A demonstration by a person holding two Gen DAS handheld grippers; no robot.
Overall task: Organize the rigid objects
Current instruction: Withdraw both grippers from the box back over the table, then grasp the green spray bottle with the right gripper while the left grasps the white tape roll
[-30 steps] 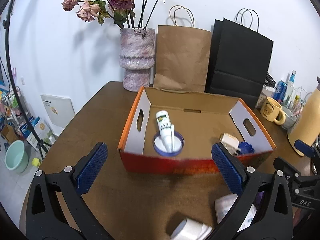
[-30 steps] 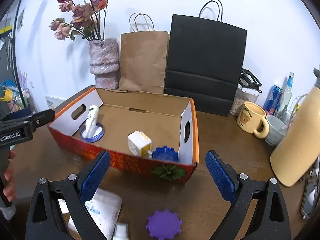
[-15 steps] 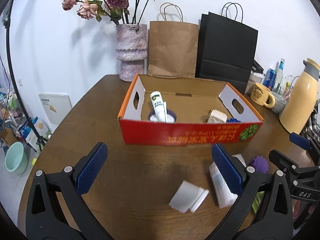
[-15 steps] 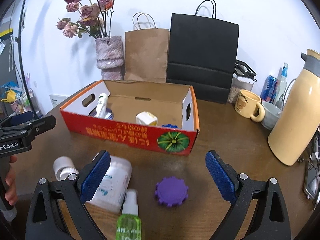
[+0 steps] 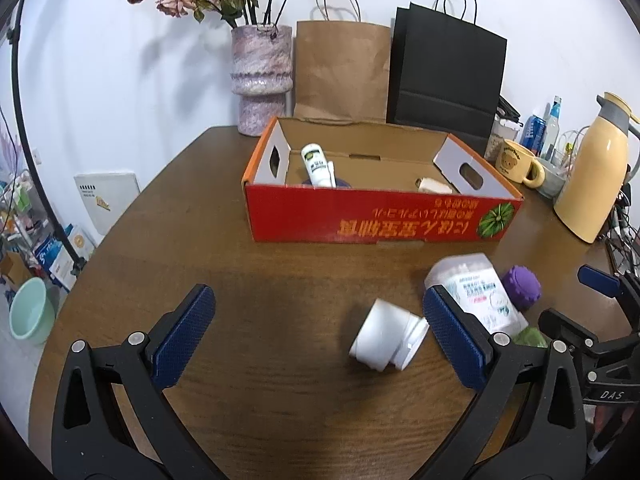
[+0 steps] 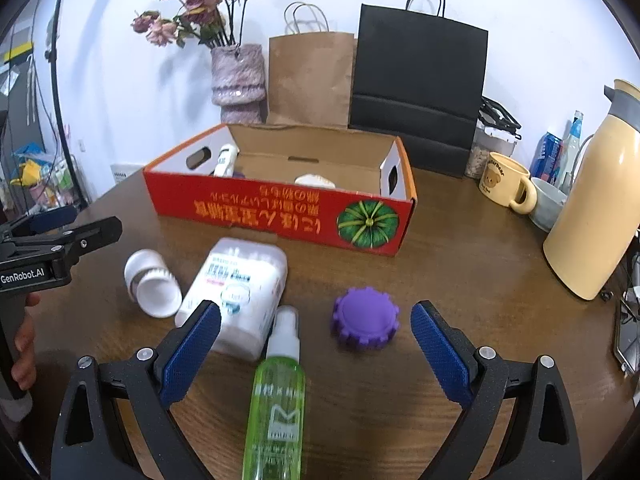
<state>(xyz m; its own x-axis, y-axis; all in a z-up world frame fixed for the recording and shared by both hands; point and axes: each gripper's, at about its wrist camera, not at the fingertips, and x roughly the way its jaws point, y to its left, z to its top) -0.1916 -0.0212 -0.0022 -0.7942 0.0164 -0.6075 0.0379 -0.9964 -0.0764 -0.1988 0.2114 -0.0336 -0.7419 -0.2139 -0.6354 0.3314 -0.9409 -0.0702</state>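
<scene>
A red cardboard box (image 5: 360, 216) (image 6: 256, 210) stands mid-table holding a white tube (image 5: 316, 164), a dark blue lid and a cream block (image 5: 434, 186). In front of it lie a small white jar (image 5: 386, 336) (image 6: 150, 284) on its side, a white wipes tub (image 5: 474, 290) (image 6: 240, 292), a purple gear-shaped lid (image 5: 522, 282) (image 6: 365, 318) and a green spray bottle (image 6: 278, 392). My left gripper (image 5: 316, 340) is open, low over the table, with the white jar between its fingers' span. My right gripper (image 6: 316, 348) is open above the spray bottle's neck and the purple lid.
Behind the box stand a vase of dried roses (image 5: 260, 80), a brown paper bag (image 5: 340, 72) and a black bag (image 5: 444, 72). At the right are a yellow mug (image 6: 506, 182), a grey cup, cans and a cream thermos (image 6: 596, 204). A hand (image 6: 24, 344) holds the left gripper.
Both grippers have drawn back from above the box and dropped toward the table. The loose items in front of the box now show closer; both stay open and empty.
</scene>
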